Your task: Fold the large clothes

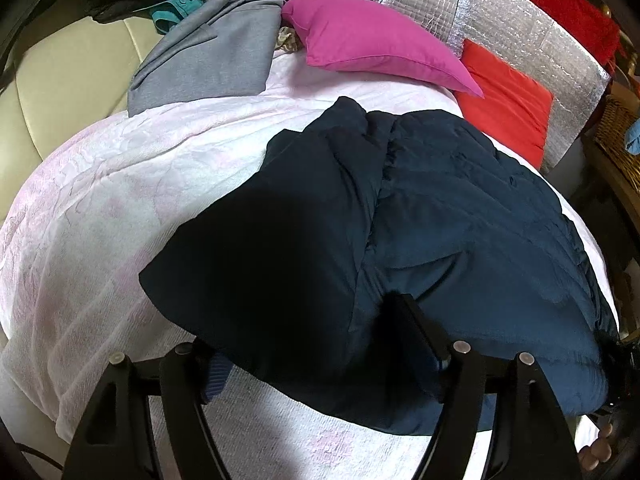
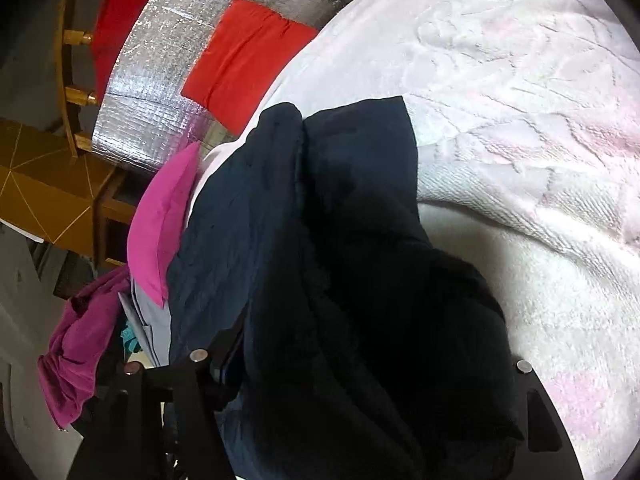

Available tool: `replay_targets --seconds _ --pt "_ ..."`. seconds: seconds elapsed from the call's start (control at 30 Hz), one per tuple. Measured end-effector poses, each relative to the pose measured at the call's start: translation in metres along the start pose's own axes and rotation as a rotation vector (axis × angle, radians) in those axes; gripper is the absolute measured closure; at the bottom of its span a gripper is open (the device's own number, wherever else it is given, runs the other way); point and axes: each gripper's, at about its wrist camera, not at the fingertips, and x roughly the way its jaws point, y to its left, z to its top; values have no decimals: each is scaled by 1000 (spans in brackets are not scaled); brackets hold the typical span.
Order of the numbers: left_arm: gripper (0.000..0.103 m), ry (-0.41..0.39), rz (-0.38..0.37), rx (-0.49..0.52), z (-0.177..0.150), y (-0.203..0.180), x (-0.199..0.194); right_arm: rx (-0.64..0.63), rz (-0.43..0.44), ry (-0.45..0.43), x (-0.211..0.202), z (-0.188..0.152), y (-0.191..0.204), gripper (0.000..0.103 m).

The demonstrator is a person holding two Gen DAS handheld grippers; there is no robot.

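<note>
A large navy padded jacket (image 1: pixel 420 220) lies on a bed with a white and pink blanket (image 1: pixel 120 220). Its left part is folded over the middle. My left gripper (image 1: pixel 316 344) sits at the jacket's near edge. One finger (image 1: pixel 416 328) lies on top of the cloth, the other is hidden under it, so the jaws look shut on the jacket. In the right wrist view the jacket (image 2: pixel 320 260) drapes over my right gripper (image 2: pixel 360 360) and hides the fingertips. The blanket (image 2: pixel 520 120) shows to the right.
A magenta pillow (image 1: pixel 372 44) and a red pillow (image 1: pixel 508 100) lie at the head of the bed before a silver foil panel (image 1: pixel 460 4). A folded grey garment (image 1: pixel 216 56) lies at the far left. A wicker basket (image 1: pixel 624 136) stands at right.
</note>
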Motion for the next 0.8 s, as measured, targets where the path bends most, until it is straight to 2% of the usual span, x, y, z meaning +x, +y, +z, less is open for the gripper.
replay_targets --seconds 0.57,0.67,0.73,0.8 --pt "25 -4 27 -14 0 -3 1 51 29 8 -3 -5 -6 26" --pt "25 0 4 -32 4 0 -1 70 71 4 -7 -7 -5 25" --pt "25 -32 -29 -47 8 2 -6 46 90 -9 -10 -8 1 25" --pt "25 -54 -23 -36 10 0 -7 -13 93 -26 -13 -10 11 24"
